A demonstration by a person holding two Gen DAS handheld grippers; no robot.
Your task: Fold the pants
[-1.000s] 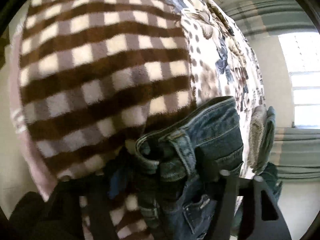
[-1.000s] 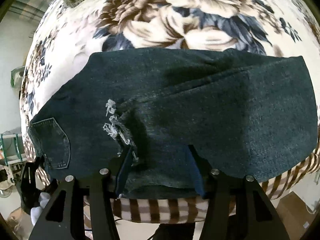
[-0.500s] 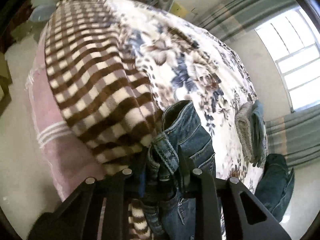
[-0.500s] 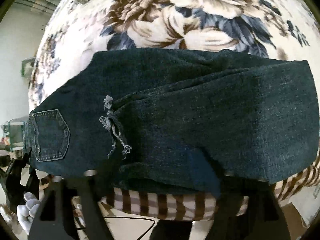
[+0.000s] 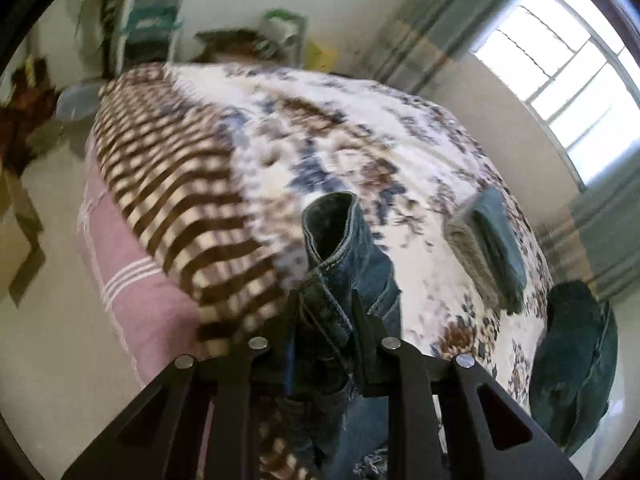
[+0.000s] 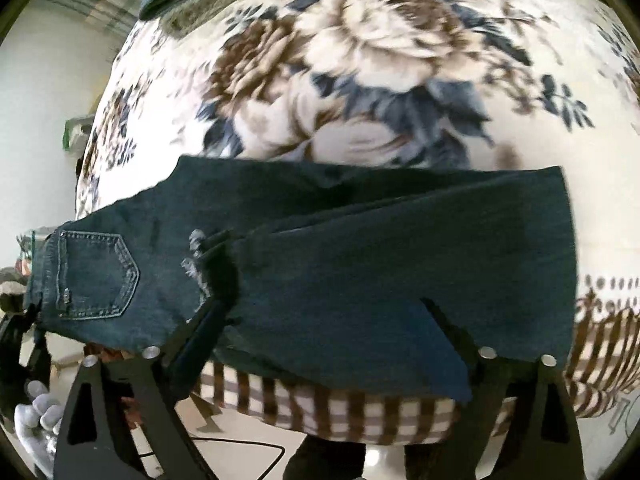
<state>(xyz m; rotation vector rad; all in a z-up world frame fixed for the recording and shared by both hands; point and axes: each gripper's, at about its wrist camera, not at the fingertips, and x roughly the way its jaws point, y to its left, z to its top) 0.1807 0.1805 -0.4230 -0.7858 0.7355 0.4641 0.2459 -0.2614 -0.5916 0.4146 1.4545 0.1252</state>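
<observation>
Two grippers work the jeans [image 6: 360, 280] lying across the floral blanket [image 6: 380, 60]: the left gripper [image 5: 324, 312] pinches the lifted waistband [image 5: 340, 240], while the right gripper [image 6: 320, 316] hovers spread over the folded legs. Denim could slip from that narrow pinch, spoiling the fold.

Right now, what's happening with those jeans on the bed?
A person is folding dark jeans on a bed with a floral blanket. The left gripper is shut on the waistband end, holding it bunched up above the checked blanket. The right gripper is open, with its fingers spread wide at the near edge of the doubled-over legs. The jeans lie across the bed edge, back pocket facing up. Other folded clothes sit further along the bed.
</observation>
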